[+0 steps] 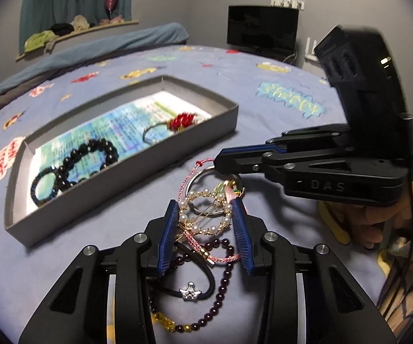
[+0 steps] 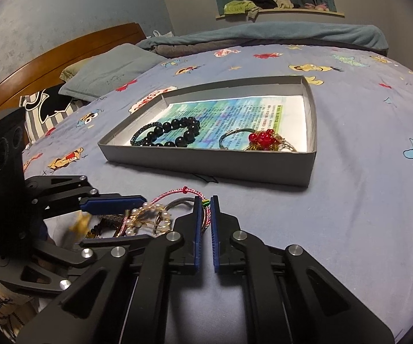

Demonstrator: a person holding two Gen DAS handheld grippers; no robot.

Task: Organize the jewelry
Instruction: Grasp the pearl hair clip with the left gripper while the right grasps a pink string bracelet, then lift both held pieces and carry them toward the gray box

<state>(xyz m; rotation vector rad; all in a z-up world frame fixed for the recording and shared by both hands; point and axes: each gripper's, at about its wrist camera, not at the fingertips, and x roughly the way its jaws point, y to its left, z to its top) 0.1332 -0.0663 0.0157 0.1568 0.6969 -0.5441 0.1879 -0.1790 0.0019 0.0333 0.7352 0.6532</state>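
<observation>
A tangled heap of jewelry lies on the blue bedsheet in front of a grey tray (image 1: 120,195) (image 2: 206,166). My left gripper (image 1: 205,202) (image 2: 149,219) has its blue pads against both sides of a gold pearl hair clip (image 1: 206,215) (image 2: 149,215). My right gripper (image 2: 206,198) (image 1: 216,163) is shut on the silver bangle (image 1: 198,177) at the heap's far end, beside a pink cord (image 1: 203,162) (image 2: 175,192). A dark-red bead bracelet (image 1: 226,275) and a black hair tie with a star (image 1: 190,292) lie under the left gripper. The tray holds a black bead bracelet (image 1: 91,149) (image 2: 177,126) and a red bead charm (image 1: 180,120) (image 2: 264,137).
A printed sheet (image 2: 235,109) lines the tray. A rolled teal blanket (image 2: 264,34) lies along the far side of the bed, with pillows (image 2: 106,71) and a wooden headboard (image 2: 63,51) at one end. A dark monitor (image 1: 261,25) stands by the wall. A hand (image 1: 378,218) holds the right gripper.
</observation>
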